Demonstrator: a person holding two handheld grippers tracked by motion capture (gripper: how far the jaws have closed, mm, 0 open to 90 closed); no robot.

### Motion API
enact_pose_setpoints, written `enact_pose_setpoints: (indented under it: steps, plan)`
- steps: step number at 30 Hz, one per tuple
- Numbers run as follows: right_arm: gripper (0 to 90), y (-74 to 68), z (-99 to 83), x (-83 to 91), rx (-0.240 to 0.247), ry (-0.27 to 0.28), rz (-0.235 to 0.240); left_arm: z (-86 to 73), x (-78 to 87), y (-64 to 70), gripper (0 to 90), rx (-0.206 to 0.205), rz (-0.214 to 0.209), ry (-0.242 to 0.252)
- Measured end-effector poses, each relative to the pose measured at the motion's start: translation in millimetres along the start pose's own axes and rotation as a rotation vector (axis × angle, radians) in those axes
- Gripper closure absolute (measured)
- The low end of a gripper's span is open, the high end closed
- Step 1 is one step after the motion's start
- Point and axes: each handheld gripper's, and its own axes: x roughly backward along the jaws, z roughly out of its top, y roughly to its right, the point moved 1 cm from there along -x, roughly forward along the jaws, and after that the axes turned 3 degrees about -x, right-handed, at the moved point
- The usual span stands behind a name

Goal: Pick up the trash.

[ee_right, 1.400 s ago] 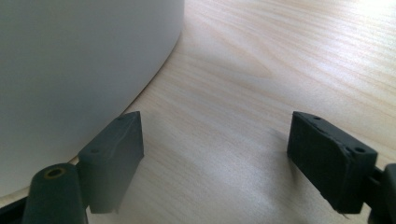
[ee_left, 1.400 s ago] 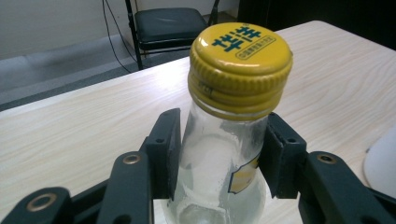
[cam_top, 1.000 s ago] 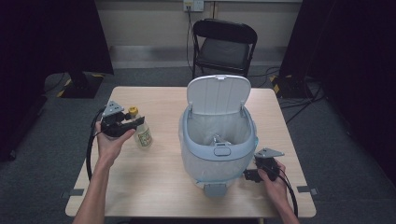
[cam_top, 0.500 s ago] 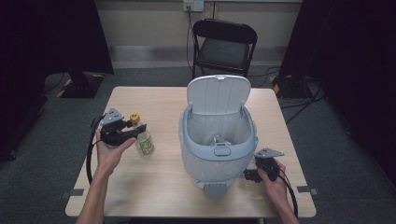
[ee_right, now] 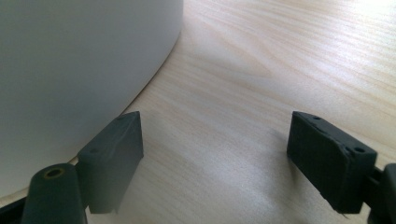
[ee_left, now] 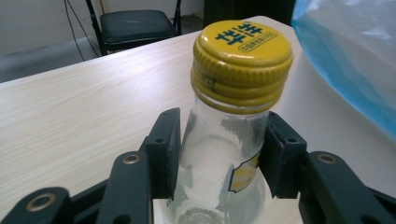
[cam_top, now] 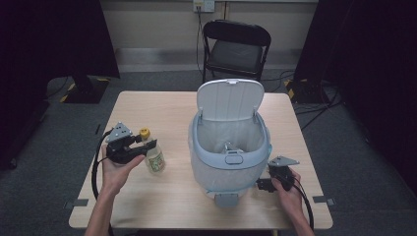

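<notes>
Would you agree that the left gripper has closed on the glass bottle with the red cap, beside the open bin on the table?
Not quite: the cap is yellow, not red, as the left gripper view shows plainly. The rest holds: the left gripper has its jaws against the neck of the glass bottle, beside the open bin on the table.

Recording studio or lab, black curtains (cam_top: 59, 39) at both sides, lone wooden table (cam_top: 162, 105), folding chair (cam_top: 236, 46), wall socket (cam_top: 204, 5), floor cables (cam_top: 314, 105)
</notes>
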Motion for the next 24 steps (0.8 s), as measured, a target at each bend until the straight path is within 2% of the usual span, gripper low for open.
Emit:
enact_pose_setpoints:
  steps: [2,7,10,12,13,14,16,18,20,22,24]
  plan:
    - [17.8,0.0,0.0,0.0,0.0,0.0,0.0,-0.9,1.0,2.0,53.2,-0.007,-0.012,0.003]
    - [17.8,0.0,0.0,0.0,0.0,0.0,0.0,-5.6,4.7,6.7,52.6,0.008,-0.025,0.023]
    - [17.8,0.0,0.0,0.0,0.0,0.0,0.0,-11.1,1.7,4.4,48.6,0.039,-0.044,0.051]
    - [17.8,0.1,0.0,0.0,0.0,0.0,0.0,-13.8,-0.8,3.3,34.9,0.021,-0.051,0.002]
    - [17.8,0.0,0.0,0.0,0.0,0.0,0.0,-16.9,-1.0,3.9,31.0,0.025,-0.064,0.003]
    - [17.8,0.0,0.0,0.0,0.0,0.0,0.0,-18.8,0.0,4.2,27.6,0.028,-0.06,0.0]
    - [17.7,0.1,0.0,0.0,0.0,0.0,0.0,-25.3,2.2,4.3,25.5,0.038,-0.055,0.005]
    - [17.8,0.1,0.0,0.0,0.0,0.0,0.0,-32.2,1.5,4.5,23.5,0.025,-0.035,-0.005]
    - [17.7,0.1,0.0,0.0,0.0,0.0,0.0,-39.0,-1.6,5.0,23.1,0.026,-0.04,-0.01]
    - [17.8,0.1,0.0,0.0,0.0,0.0,0.0,-46.6,-7.6,8.8,22.9,0.006,-0.025,-0.049]
    - [17.8,0.1,0.0,0.0,0.0,0.0,0.0,-51.5,-13.4,14.5,23.0,-0.035,0.006,-0.075]
